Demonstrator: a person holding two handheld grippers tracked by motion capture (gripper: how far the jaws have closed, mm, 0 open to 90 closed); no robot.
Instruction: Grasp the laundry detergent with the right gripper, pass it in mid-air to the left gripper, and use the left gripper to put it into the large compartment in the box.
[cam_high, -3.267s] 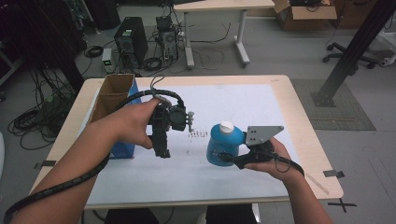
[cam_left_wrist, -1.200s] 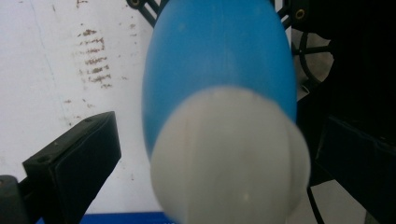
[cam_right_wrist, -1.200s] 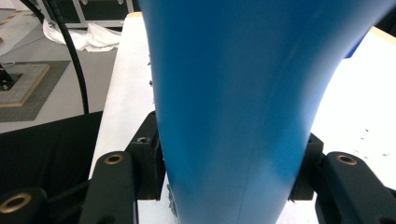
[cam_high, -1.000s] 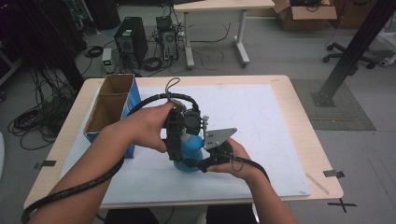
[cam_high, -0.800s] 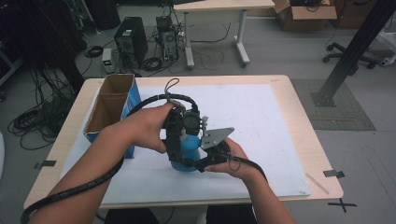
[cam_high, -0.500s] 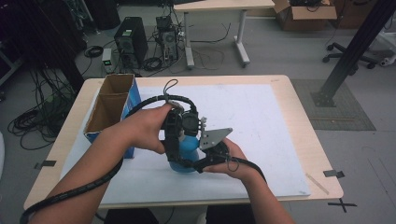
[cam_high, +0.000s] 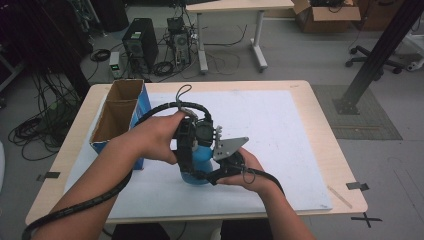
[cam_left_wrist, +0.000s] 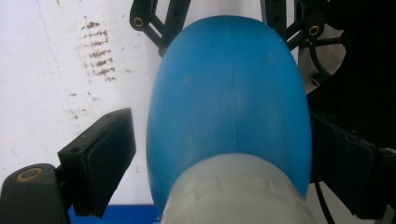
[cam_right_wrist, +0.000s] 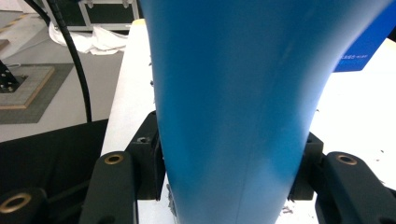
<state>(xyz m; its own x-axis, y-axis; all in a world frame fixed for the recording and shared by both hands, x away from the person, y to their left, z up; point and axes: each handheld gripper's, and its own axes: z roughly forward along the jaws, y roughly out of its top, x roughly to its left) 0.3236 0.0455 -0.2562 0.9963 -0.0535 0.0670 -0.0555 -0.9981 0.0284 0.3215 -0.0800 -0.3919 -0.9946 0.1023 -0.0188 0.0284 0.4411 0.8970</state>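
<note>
Even indoor light, soft shadows, white mat glaring (gripper views), close bottle (cam_left_wrist: 229, 107) blurred

Blue bottle (cam_left_wrist: 229, 93): smooth plastic, soft satin sheen; its white cap (cam_left_wrist: 238, 193) looks matt plastic. Left gripper (cam_left_wrist: 219, 163) jaws: black matt plastic, brass-coloured metal rivets, dull rubbery pads (cam_left_wrist: 109, 161). Right gripper (cam_right_wrist: 229, 172): same black matt plastic; grey matt plate on top. White sheet (cam_high: 280, 130): matt, paper-like, scuffed with dark marks. Table (cam_high: 327, 115): pale smooth wood. Box (cam_high: 117, 117): brown cardboard inside, glossy blue outside.
</note>
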